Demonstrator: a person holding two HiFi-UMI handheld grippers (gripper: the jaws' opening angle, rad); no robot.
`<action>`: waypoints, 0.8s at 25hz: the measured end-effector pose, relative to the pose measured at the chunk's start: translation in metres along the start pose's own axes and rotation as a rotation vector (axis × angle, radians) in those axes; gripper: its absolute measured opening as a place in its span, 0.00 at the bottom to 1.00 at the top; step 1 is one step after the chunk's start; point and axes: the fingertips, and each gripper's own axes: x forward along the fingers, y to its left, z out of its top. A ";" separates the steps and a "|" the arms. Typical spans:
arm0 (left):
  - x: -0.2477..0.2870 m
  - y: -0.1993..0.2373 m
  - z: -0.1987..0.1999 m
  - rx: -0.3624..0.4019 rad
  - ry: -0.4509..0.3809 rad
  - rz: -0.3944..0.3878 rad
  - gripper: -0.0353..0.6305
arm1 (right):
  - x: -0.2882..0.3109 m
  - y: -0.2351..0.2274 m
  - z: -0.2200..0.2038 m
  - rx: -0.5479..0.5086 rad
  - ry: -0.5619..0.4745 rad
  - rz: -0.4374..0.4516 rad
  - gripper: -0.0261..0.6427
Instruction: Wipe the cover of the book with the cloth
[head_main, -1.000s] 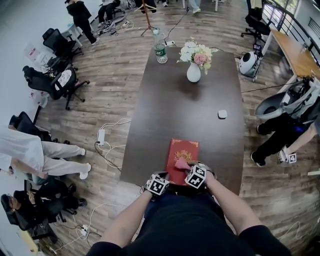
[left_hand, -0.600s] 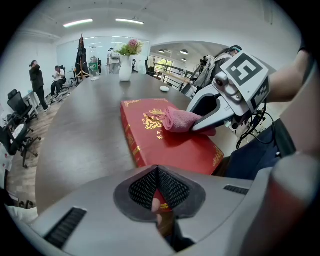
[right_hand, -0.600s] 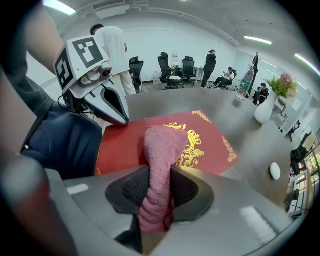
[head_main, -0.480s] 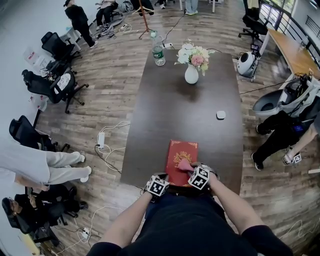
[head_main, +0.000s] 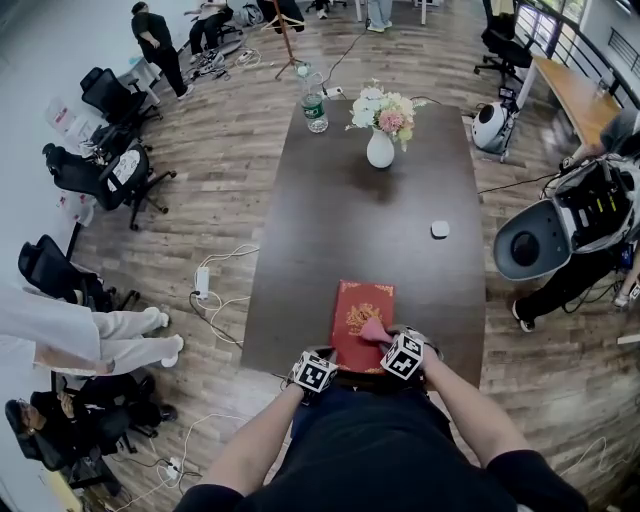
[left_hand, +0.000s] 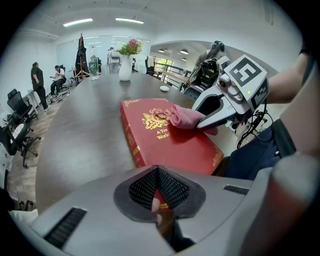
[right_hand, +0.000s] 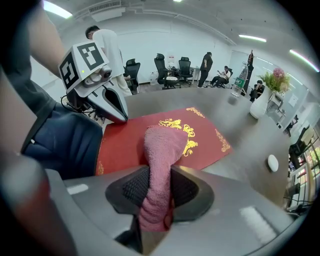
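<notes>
A red book (head_main: 360, 312) with gold ornament lies at the near edge of the dark table (head_main: 330, 230). My left gripper (head_main: 333, 366) is shut on the book's near corner; in the left gripper view the red cover (left_hand: 170, 145) runs in between the closed jaws of that gripper (left_hand: 158, 172). My right gripper (head_main: 386, 340) is shut on a pink cloth (head_main: 373, 330). The cloth (right_hand: 162, 145) hangs out past the right gripper (right_hand: 159, 172) and rests on the cover (right_hand: 207, 135). From the left gripper view, the cloth (left_hand: 182, 116) lies beside the gold crest.
A white vase of flowers (head_main: 380, 148) and a water bottle (head_main: 314, 112) stand at the table's far end. A small white object (head_main: 440, 229) lies at the right. Office chairs (head_main: 115, 165), cables and seated people are on the left floor. A white round machine (head_main: 545, 235) is on the right.
My right gripper has edged the cloth slightly to the right on the cover. The left gripper keeps its hold. On the right, the white machine has turned into fuller view.
</notes>
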 end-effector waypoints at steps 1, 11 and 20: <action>0.000 0.000 0.000 -0.005 0.000 -0.001 0.05 | -0.001 -0.001 -0.001 0.002 0.000 -0.004 0.21; 0.002 0.005 0.000 -0.022 -0.020 0.003 0.05 | -0.007 -0.005 -0.013 0.075 -0.003 0.004 0.21; -0.001 0.003 0.001 -0.026 -0.028 -0.013 0.05 | -0.016 -0.013 -0.028 0.107 0.017 -0.017 0.21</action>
